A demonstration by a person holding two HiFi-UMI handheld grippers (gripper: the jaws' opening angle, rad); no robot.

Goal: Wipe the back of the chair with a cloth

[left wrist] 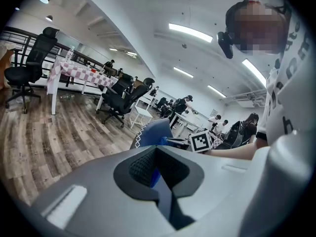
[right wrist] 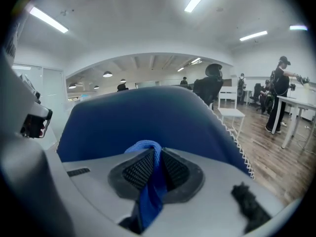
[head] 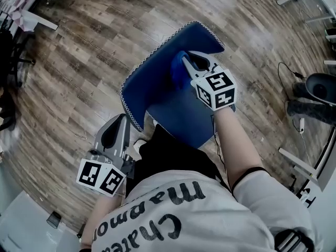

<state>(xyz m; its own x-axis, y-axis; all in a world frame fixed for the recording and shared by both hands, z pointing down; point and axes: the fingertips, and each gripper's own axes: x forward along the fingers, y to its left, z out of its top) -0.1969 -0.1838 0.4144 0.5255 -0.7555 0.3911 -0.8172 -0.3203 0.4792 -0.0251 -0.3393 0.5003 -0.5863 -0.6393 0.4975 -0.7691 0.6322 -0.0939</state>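
The fingers point(right wrist: 139, 168) of the right gripper point(right wrist: 156, 155) are squeezing tight on a soft bright blue cloth point(right wrist: 149, 194). The finger pads are black and bumpy, like a net. The cloth is bunching up in a little loop above the pads and hanging down in a thin strip below them.

The right gripper view is showing the big dark blue chair back point(right wrist: 143, 115) just behind the cloth. It is smooth and rounded at the top, with a white zigzag stitch running down its edge. The head view is showing this from above: the right gripper point(head: 190, 63) is pressing the cloth point(head: 177, 73) against the chair back point(head: 155, 91), near its top edge. Only this view is showing the brown wooden plank floor point(head: 79, 77) under the chair.

The fingers point(left wrist: 140, 168) of the left gripper point(left wrist: 157, 160) are sitting together, and I am not seeing anything held in them. A thin blue sliver is showing in the slit between them; I cannot tell what it is. In the head view the left gripper point(head: 119, 124) is hanging low by the person's side, well apart from the chair back.

The left gripper view is looking across the room. It is showing the chair back point(left wrist: 153, 132) from the side and the right gripper's white cube with black squares point(left wrist: 201, 141). It is also showing black office chairs point(left wrist: 29, 63) and a counter with a checked cover point(left wrist: 74, 70) far off.
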